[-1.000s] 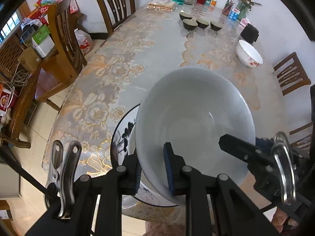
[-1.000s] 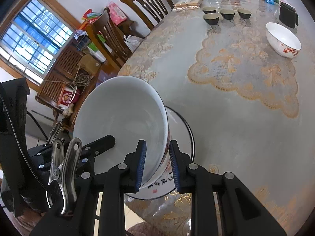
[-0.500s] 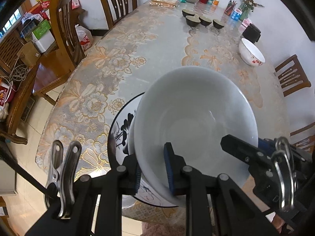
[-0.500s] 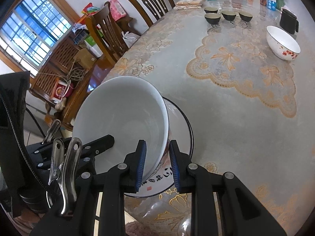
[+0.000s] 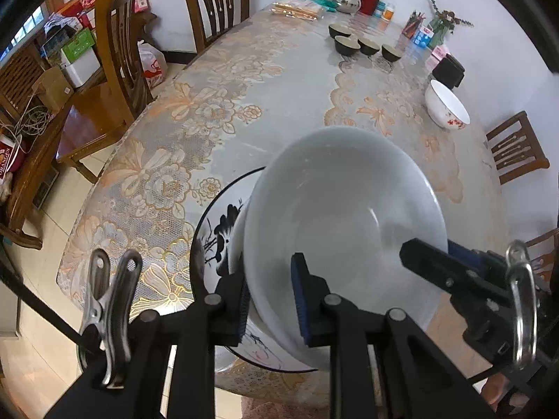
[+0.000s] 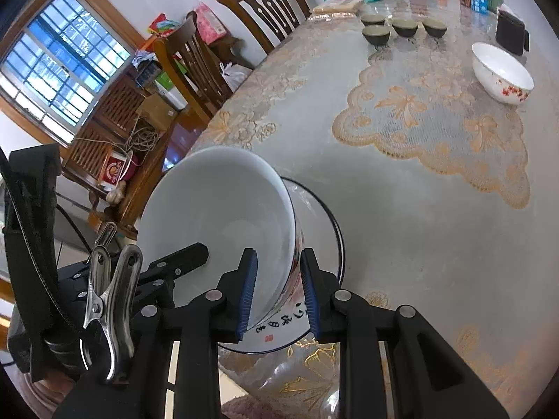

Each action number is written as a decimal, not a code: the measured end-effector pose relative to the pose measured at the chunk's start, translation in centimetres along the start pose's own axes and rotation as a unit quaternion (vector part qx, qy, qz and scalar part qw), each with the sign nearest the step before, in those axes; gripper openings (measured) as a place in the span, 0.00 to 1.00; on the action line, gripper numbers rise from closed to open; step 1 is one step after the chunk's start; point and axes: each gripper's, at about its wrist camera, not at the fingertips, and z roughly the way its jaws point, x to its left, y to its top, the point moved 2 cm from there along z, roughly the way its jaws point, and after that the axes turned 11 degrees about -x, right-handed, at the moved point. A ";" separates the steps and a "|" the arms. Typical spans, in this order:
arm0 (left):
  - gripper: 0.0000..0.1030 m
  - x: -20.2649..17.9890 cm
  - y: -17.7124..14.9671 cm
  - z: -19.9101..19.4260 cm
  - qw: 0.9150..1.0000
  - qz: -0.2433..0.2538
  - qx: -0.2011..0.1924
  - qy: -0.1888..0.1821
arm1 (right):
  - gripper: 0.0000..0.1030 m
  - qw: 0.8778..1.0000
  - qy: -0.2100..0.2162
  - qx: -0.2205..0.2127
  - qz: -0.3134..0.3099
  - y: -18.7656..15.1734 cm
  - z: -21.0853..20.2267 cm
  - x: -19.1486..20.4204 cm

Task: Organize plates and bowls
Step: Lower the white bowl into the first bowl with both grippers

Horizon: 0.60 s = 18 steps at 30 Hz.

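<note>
A large white bowl, glazed and smooth, deep and round-rimmed, is held above a shallow round plate with a thin black rim and ink-brush painting. The plate lies at the near edge of the table, slightly overhanging it. The left gripper clamps the bowl's near-left wall, one blue ribbed pad inside and one outside; the right gripper clamps the opposite wall likewise, its jaws narrow on the rim. The bowl is tilted, its mouth facing up and towards the left gripper; being round, it has no long axis. Whether its foot touches the plate cannot be told.

The table is long with rounded ends, covered by a glossy clear sheet over lace with orange floral patterns. The near and middle stretch beyond the plate is open. Towards the far end stand four small dark bowls; a white bowl with red flowers sits near the right edge. Wooden chairs line the left edge.
</note>
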 end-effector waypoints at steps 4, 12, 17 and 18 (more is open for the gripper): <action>0.21 0.1 0.2 -0.2 1.000 -0.011 -0.001 0.000 | 0.11 0.999 -0.020 -0.009 -0.028 -0.1 0.0 0.1; 0.21 0.2 0.4 -0.9 1.000 -0.012 -0.010 0.005 | 0.10 1.000 -0.010 -0.003 -0.009 -0.2 0.5 -0.7; 0.22 0.2 1.3 -2.5 0.999 0.003 -0.045 0.020 | 0.10 1.000 -0.015 -0.013 -0.020 0.0 0.2 -0.5; 0.22 0.2 1.5 -2.6 0.999 0.005 -0.048 0.021 | 0.10 0.999 -0.016 -0.016 -0.024 0.0 0.1 -0.4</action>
